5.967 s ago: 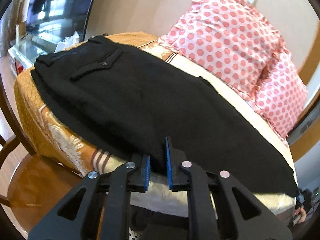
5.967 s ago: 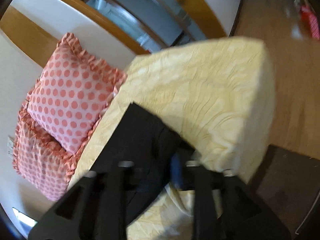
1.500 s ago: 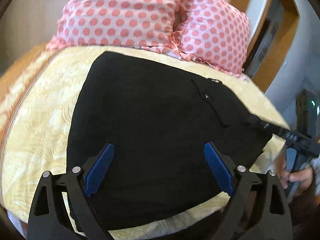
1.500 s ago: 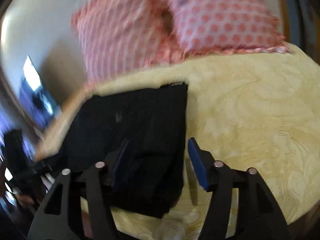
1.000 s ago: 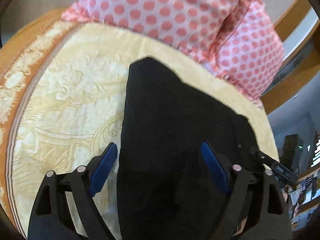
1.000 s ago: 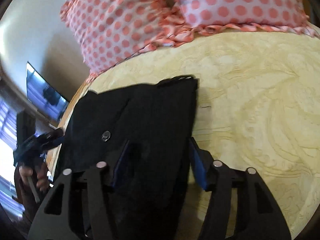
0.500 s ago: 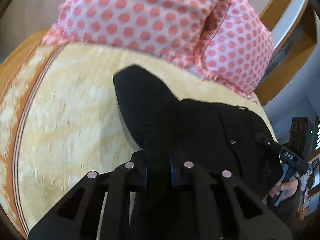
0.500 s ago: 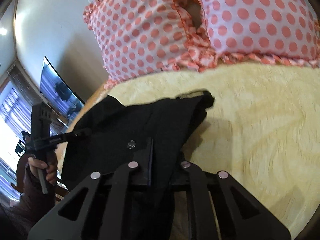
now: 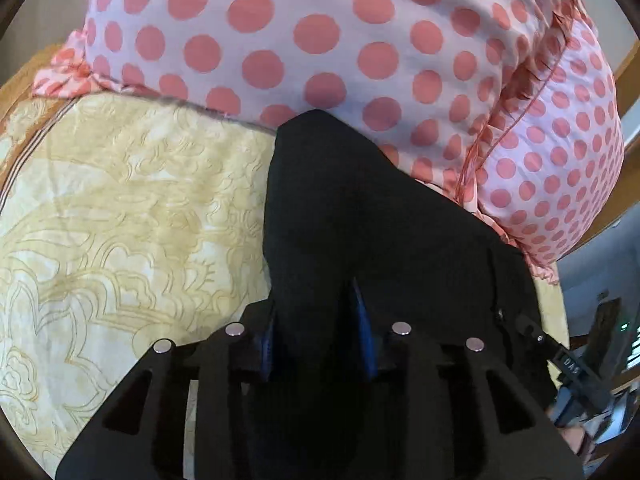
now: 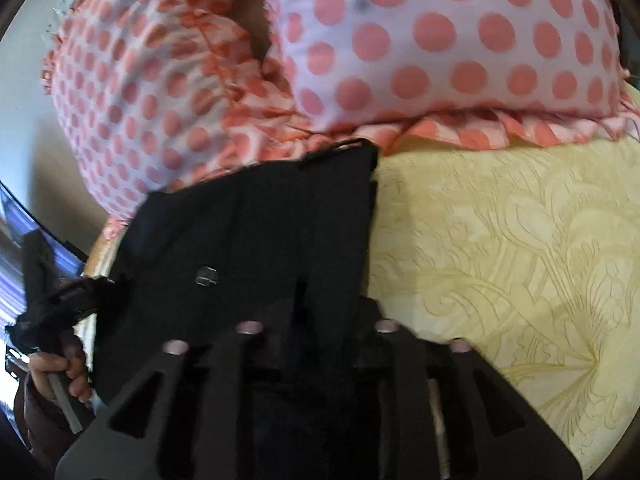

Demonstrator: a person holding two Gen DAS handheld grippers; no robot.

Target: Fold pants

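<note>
The black pants lie folded on a yellow patterned bedspread, their far edge against the pink polka-dot pillows. My left gripper is shut on a fold of the black cloth, which stands up between its blue pads. In the right wrist view the pants show a small metal button, and my right gripper is shut on their near edge. Each gripper shows at the edge of the other's view, held in a hand.
Two pink polka-dot pillows stand close ahead at the head of the bed. The yellow bedspread stretches to the right of the pants. A dark TV screen and a wall are at the far left.
Both grippers went from open over the pants to shut on the cloth. They have since carried the pants forward, close up to the pillows.
</note>
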